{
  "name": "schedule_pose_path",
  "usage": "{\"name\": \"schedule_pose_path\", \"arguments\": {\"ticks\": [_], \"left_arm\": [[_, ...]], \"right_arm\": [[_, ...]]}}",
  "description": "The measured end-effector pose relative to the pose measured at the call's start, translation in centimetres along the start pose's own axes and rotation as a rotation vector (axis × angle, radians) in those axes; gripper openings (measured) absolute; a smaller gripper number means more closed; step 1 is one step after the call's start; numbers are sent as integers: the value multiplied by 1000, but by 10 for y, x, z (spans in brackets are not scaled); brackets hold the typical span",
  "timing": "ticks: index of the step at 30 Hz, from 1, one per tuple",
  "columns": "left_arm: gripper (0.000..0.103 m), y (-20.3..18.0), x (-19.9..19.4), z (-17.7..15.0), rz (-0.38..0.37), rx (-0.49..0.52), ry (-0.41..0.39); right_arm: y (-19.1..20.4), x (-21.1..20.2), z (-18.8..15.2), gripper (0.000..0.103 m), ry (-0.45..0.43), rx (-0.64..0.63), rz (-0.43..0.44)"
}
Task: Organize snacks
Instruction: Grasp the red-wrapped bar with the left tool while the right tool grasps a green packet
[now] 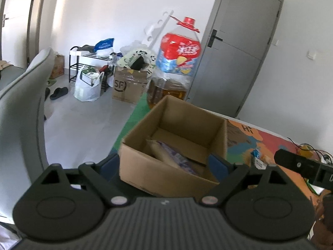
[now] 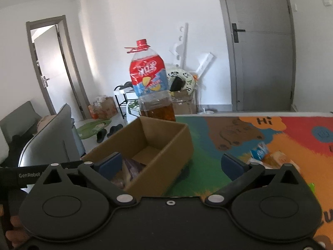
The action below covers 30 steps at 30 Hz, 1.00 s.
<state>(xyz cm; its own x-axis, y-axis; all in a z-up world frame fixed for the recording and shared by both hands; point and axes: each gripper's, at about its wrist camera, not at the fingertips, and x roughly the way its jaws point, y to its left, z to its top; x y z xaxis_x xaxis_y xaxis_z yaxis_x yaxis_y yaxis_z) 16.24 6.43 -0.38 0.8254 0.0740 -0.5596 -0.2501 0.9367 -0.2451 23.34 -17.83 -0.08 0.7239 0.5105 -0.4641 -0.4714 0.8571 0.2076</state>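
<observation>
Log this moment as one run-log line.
left gripper: open, empty | right gripper: open, empty | cardboard box: snack packets inside | table: packets left

— Where do we look from?
— From behind each claw, tipped down, close to the box [image 1: 172, 145] ahead.
— What do we both see?
— The box, the bottle [image 2: 152, 87] behind it.

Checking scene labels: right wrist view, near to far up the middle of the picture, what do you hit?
Right claw, open → cardboard box holding snack packets → large oil bottle with red cap → clutter by the white wall.
</observation>
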Motion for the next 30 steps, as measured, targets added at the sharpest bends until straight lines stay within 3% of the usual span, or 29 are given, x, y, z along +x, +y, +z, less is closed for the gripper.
{"name": "schedule_pose_path", "arguments": {"ticks": [22,30], "left_arm": [[92,-89,-12,-52,-118,77,33],[91,-123,-1,-74,-157,102,27]], "right_arm": [[-84,-63,-43,103,-24,89,-119],[-121,-64,-57,94,-11,71,-138]]}}
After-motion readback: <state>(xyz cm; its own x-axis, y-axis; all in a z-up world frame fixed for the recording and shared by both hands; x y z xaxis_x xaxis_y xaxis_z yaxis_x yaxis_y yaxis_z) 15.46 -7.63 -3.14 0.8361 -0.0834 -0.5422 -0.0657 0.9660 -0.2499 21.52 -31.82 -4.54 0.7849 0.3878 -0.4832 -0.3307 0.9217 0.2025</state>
